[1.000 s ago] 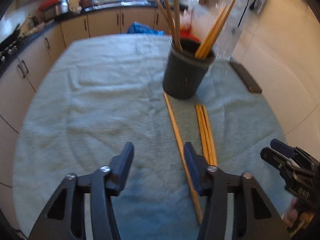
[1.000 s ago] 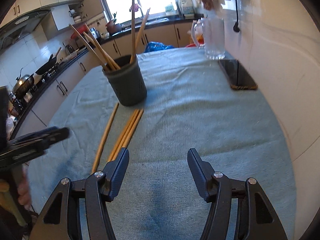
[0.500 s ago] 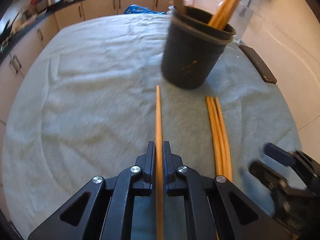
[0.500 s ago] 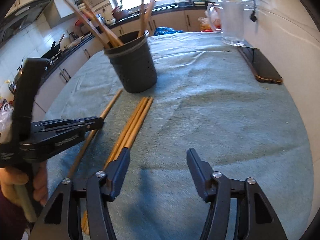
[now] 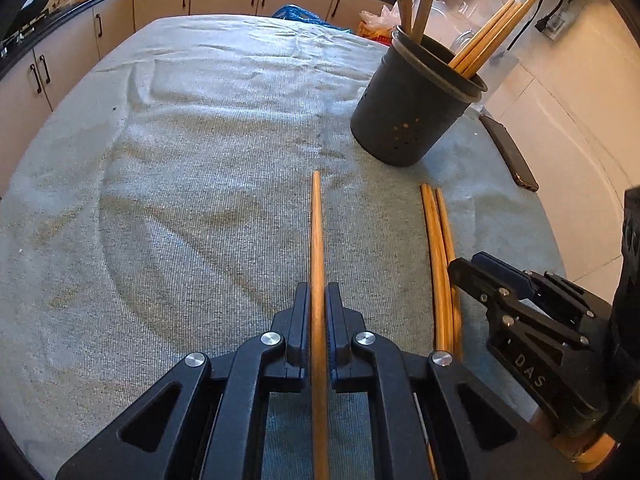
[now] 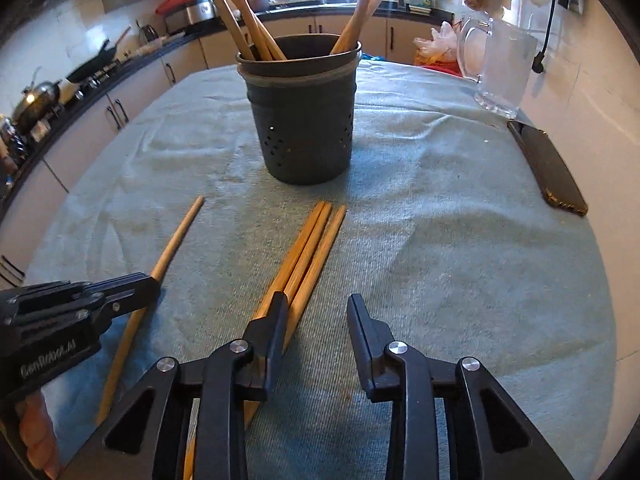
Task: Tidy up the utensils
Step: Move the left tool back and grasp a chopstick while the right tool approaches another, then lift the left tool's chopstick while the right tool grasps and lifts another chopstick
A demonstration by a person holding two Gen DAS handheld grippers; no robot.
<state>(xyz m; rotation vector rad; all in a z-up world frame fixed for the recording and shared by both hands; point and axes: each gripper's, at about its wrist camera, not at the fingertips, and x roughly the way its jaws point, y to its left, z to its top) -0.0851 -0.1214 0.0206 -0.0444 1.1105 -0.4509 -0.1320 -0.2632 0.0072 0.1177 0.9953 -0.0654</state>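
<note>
Two grippers are down at the loose chopsticks, and a dark pot waits for them.

Going left to right: the left gripper (image 5: 318,308) is squeezed tight on the single chopstick (image 5: 317,224), which still lies flat on the cloth, so it looks ready to be lifted. Beside it, the right gripper (image 6: 316,320) has just been closing, but its jaws stand partly apart. Its left finger sits on the bundle of chopsticks (image 6: 310,248), which lies to the left of the gap, so nothing is gripped yet. The dark pot (image 6: 302,120) stands just past the chopstick tips, already holding other sticks upright, likely where these go. A pale green towel (image 5: 180,160) covers the table. At the right lie a phone (image 6: 548,168) and a glass jug (image 6: 500,68). Kitchen cupboards (image 5: 160,4) run behind.
</note>
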